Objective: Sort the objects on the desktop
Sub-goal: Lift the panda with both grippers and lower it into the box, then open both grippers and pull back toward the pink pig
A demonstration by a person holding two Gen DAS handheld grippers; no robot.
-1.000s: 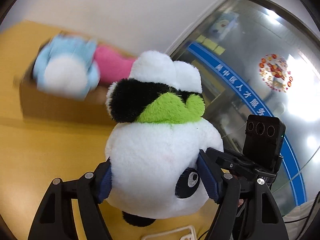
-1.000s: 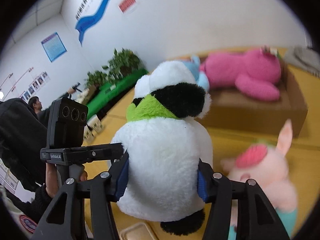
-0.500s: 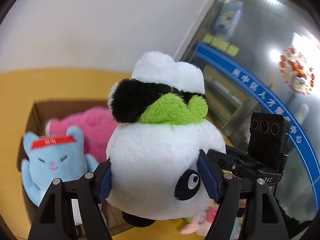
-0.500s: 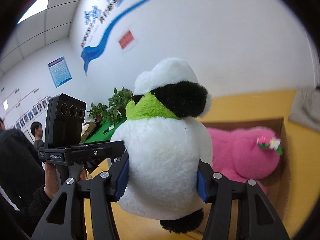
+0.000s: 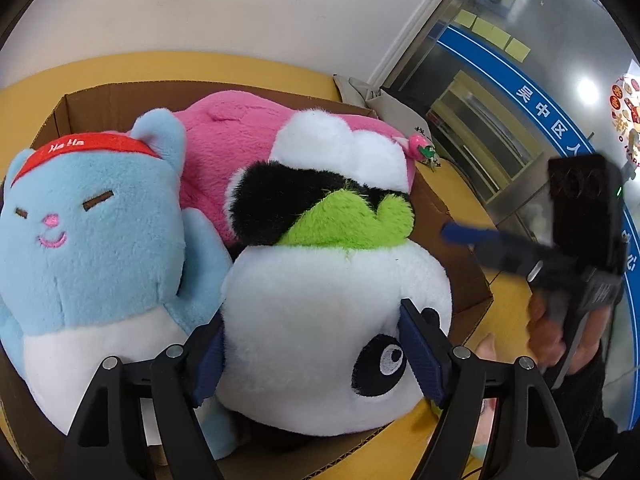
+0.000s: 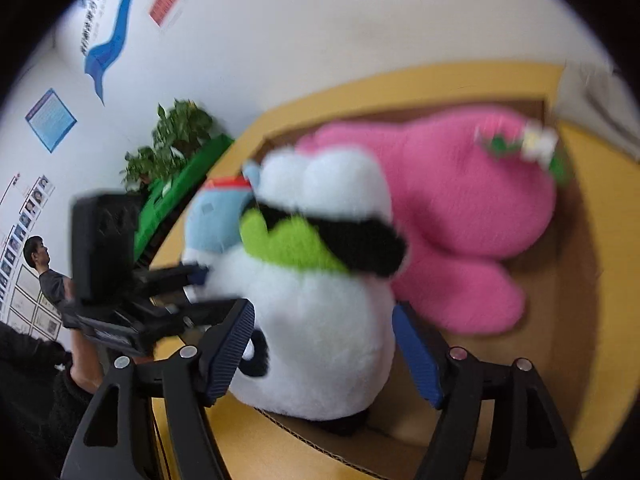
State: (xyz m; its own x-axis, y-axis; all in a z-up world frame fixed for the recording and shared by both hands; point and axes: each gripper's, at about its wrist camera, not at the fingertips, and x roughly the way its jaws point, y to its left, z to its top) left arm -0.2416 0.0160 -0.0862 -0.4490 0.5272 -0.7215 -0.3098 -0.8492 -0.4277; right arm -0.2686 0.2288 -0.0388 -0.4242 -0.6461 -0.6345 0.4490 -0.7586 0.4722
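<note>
- The panda plush (image 5: 332, 320) is in the lower middle of the left wrist view, sitting down inside the cardboard box (image 5: 460, 248), with its white-capped end pointing toward the top of the frame.
- It's pressed right up against the blue cat plush (image 5: 96, 248) on the left, and the pink plush (image 5: 236, 140) lies just behind it, up top.
- My take on handling: it's light, squishy and fuzzy, so nothing to break. It gives a lot under pressure though, so you need a decent squeeze or it'll slump out.
- Best place to hold it looks like the round white body, across its widest part. The green scarf and the cap look too floppy to trust.
- Left gripper (image 5: 316, 352): the blue pads sit on either side of the white body and seem to touch the fur, but there's barely any dent. I honestly can't tell if it's squeezing or already letting go.
- Right gripper (image 6: 324, 352): this view is blurry. Its pads sit beside the panda with a visible gap on the right side, so it looks let go and spread wide.
- Pose-wise, both grippers come in low from the bottom of their frames, angled down into the box, from roughly opposite sides of the panda.
- In the left view the right gripper shows as a smeared shape at mid right, so it's likely moving.
</note>
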